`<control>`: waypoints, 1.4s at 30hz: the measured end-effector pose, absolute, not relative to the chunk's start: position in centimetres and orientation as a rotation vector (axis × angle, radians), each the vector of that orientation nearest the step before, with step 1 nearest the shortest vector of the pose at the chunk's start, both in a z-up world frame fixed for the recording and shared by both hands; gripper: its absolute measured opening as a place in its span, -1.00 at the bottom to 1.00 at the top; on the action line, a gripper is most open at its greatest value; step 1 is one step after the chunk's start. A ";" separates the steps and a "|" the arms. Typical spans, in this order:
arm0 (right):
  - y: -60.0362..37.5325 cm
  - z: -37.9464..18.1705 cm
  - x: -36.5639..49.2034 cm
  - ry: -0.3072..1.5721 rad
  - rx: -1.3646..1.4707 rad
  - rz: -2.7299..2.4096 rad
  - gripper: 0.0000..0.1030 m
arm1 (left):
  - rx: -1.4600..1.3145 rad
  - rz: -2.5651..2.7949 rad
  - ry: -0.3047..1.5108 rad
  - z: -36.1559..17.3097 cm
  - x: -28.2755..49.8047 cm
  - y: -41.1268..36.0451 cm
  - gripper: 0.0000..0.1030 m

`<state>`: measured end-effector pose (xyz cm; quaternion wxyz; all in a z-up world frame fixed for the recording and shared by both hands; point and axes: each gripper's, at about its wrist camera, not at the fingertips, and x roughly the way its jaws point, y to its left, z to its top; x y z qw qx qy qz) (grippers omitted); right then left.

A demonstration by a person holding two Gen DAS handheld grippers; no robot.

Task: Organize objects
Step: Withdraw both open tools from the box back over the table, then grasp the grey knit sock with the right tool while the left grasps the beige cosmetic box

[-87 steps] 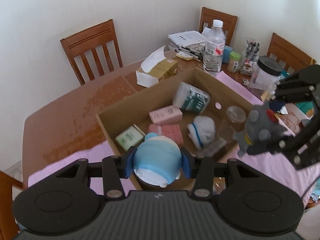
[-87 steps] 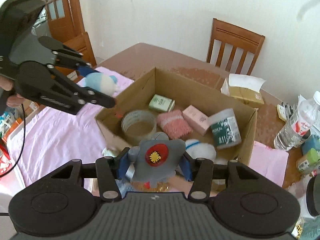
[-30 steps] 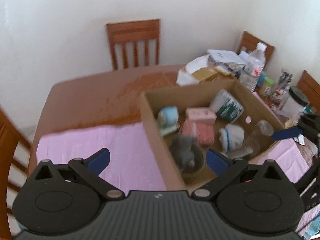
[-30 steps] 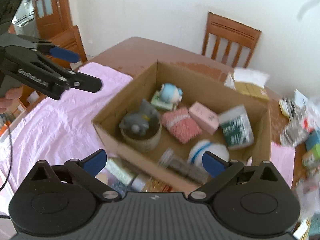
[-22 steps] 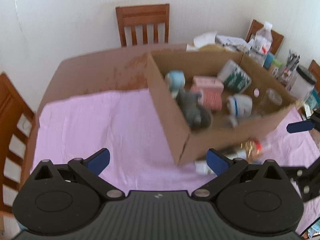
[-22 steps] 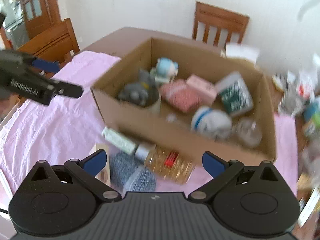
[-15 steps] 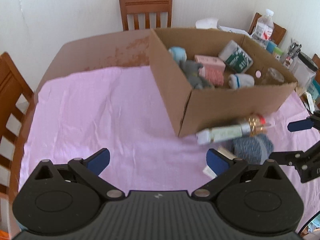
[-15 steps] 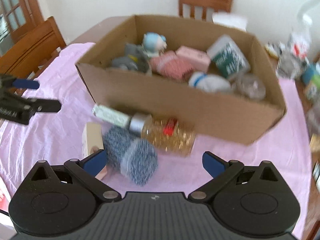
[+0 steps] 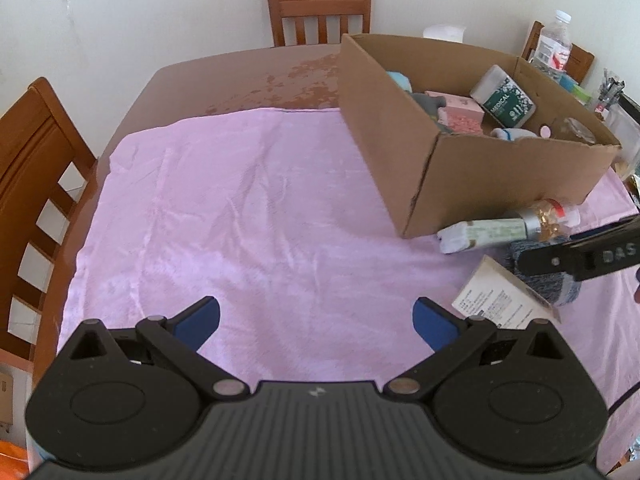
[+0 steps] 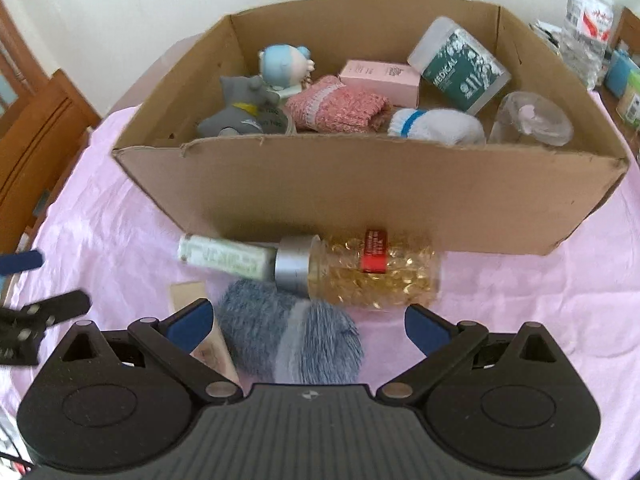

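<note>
A cardboard box [image 10: 372,196] [image 9: 500,176] stands on the pink cloth [image 9: 248,208] and holds a blue toy [image 10: 282,62], a grey toy [image 10: 238,110], a pink sock, a pink carton, a green-labelled jar and a white sock. In front of it lie a capsule bottle [image 10: 360,272], a white tube [image 10: 224,258], a blue fuzzy sock [image 10: 288,340] and a beige carton [image 9: 500,296]. My right gripper [image 10: 308,324] is open just above the fuzzy sock. My left gripper [image 9: 316,318] is open over bare cloth, left of these items.
Wooden chairs [image 9: 318,10] stand around the brown table [image 9: 240,76]. A water bottle [image 9: 554,46], small containers and papers crowd the table's far right. The pink cloth to the left of the box carries nothing.
Both grippers let go of their toys, which now lie in the box. Both have since pulled back and dropped lower; the right one has closed in over the fuzzy sock.
</note>
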<state>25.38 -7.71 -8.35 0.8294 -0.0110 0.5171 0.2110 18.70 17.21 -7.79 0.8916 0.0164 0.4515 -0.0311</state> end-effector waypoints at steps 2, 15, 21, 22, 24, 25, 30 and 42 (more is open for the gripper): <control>-7.4 -9.2 25.6 1.129 -0.009 0.437 1.00 | 0.033 -0.061 0.941 -7.8 18.6 17.4 0.98; -9.8 -10.5 23.9 1.109 -0.113 0.386 1.00 | 0.089 -0.176 0.945 -7.9 18.5 15.7 0.98; -12.1 -10.4 23.4 1.093 -0.137 0.413 1.00 | 0.153 -0.325 0.933 -7.9 18.0 13.9 0.98; -12.5 -10.4 23.3 1.091 -0.136 0.430 1.00 | 0.164 -0.354 0.936 -8.0 17.9 13.5 0.98; -12.9 -10.4 22.9 1.076 -0.152 0.467 1.00 | 0.187 -0.407 0.948 -8.3 17.6 12.8 0.98; -13.0 -10.5 22.8 1.067 -0.162 0.484 1.00 | 0.198 -0.432 0.949 -8.5 17.4 12.4 0.98; -13.1 -10.7 22.1 1.025 -0.186 0.524 1.00 | 0.224 -0.498 0.953 -10.1 17.1 10.5 0.98; -13.5 -11.0 21.9 0.984 -0.203 0.564 1.00 | 0.254 -0.516 0.903 -12.8 17.9 7.9 0.99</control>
